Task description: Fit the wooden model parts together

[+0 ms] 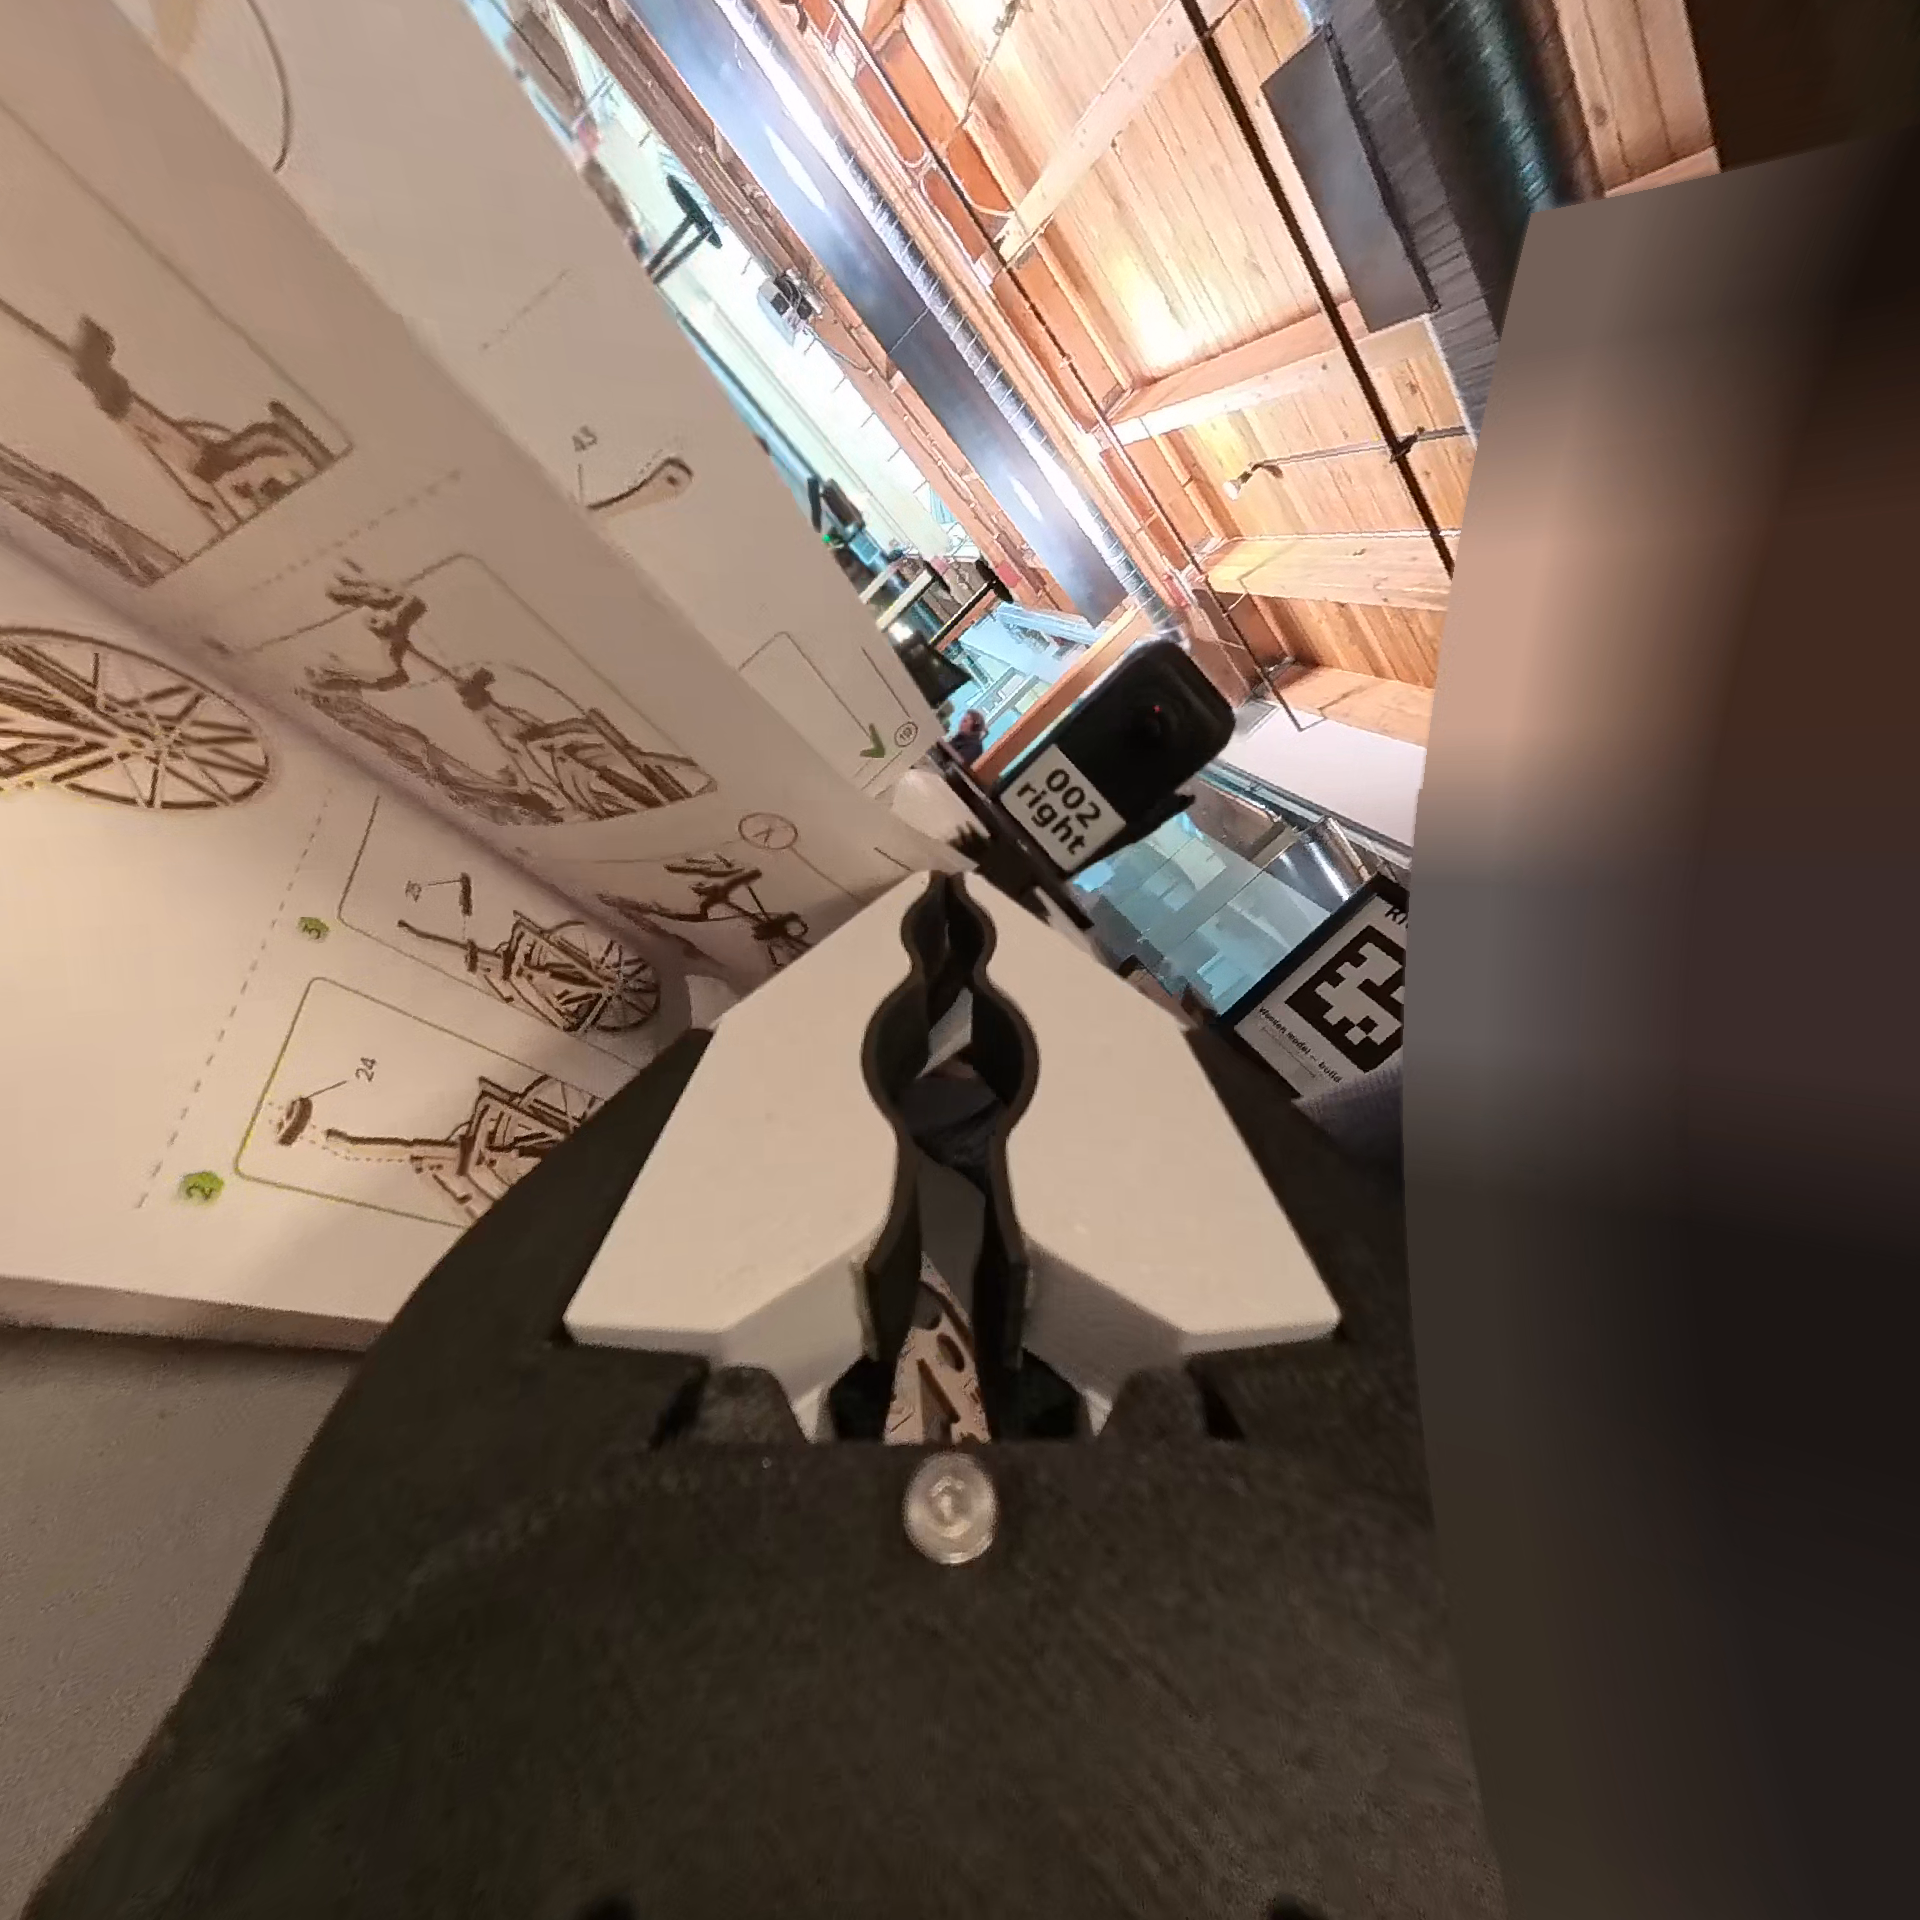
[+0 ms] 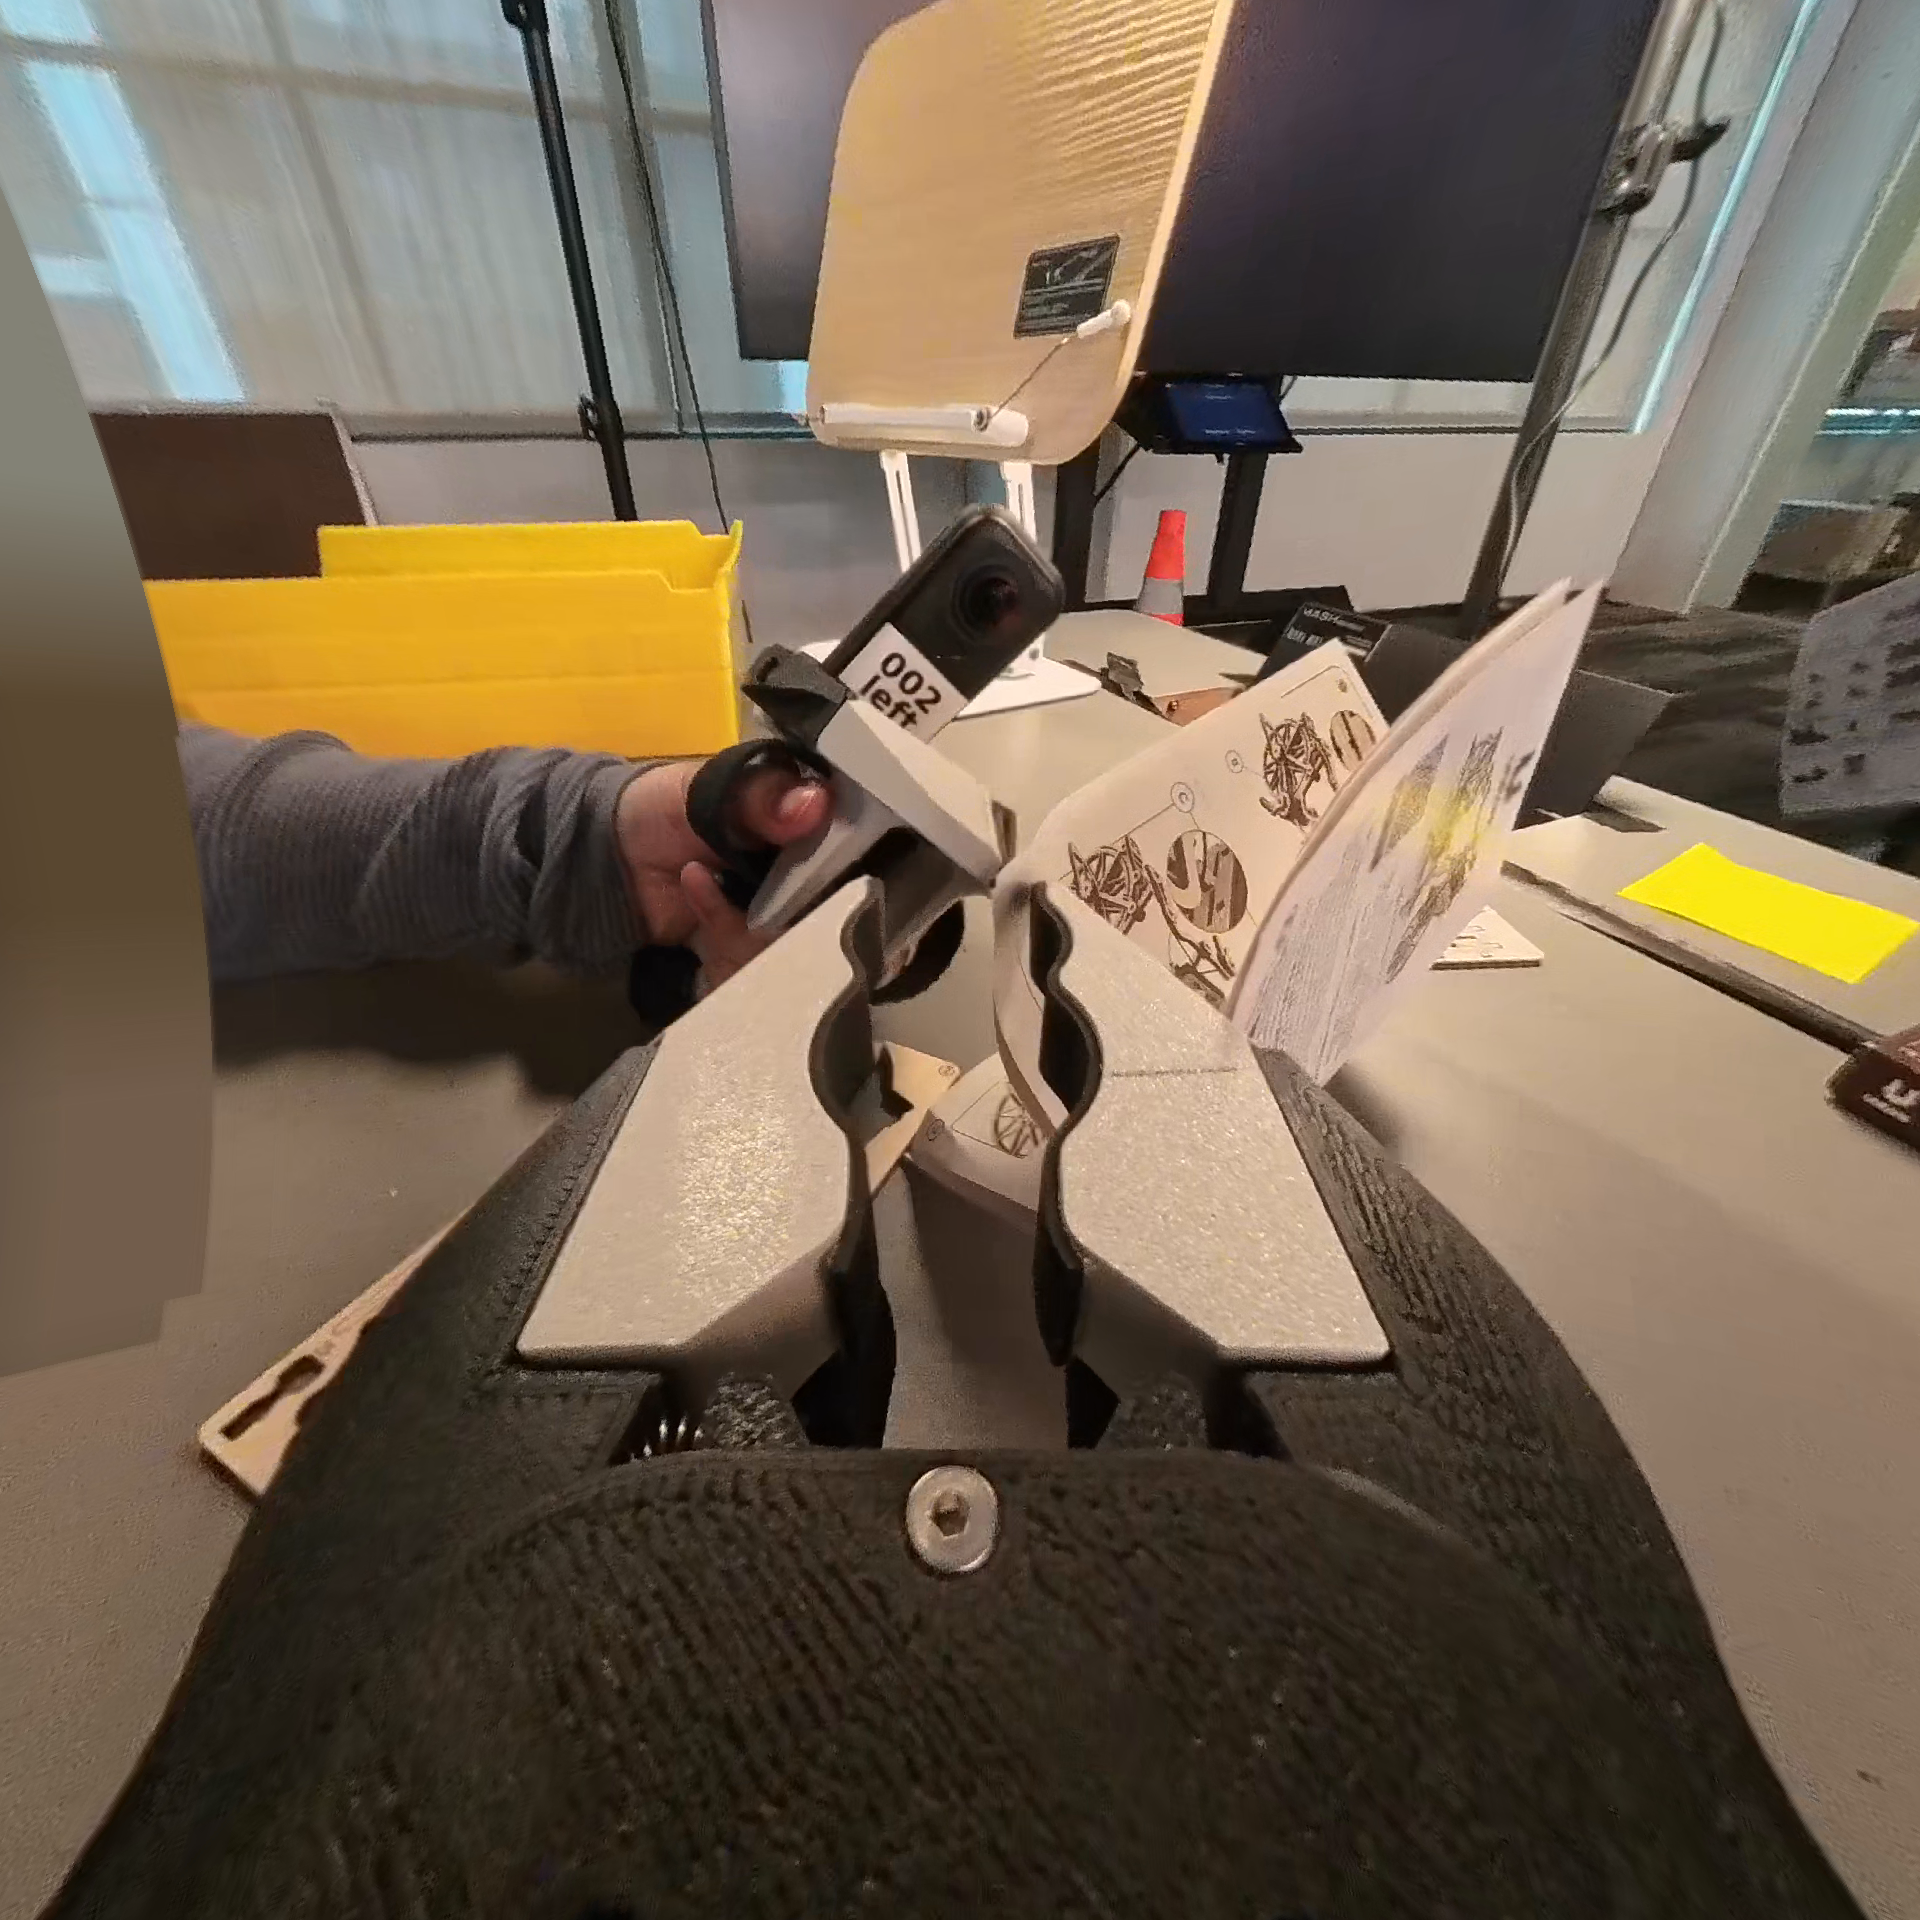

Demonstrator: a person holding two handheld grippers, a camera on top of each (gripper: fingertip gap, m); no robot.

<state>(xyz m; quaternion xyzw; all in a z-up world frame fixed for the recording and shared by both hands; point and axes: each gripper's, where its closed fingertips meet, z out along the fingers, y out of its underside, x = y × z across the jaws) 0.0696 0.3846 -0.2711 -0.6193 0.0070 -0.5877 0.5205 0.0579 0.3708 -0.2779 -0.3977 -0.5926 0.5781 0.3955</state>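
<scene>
Both grippers meet at the booklet's pages

A sleeved hand (image 2: pixel 717 852) reaches in from the left, tilting the left gripper (image 2: pixel 977 868) down, fingers pinched on a booklet (image 2: pixel 1195 831) page; the right gripper (image 2: pixel 951 914) is parted around a curled page. A wooden sheet (image 2: pixel 281 1403) lies flat beneath on the table (image 2: pixel 1558 1143).

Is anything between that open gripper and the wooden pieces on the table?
Yes. The instruction booklet stands fanned open right at the right gripper, and a page curls between its jaws, above the wooden sheet lying on the table.
</scene>
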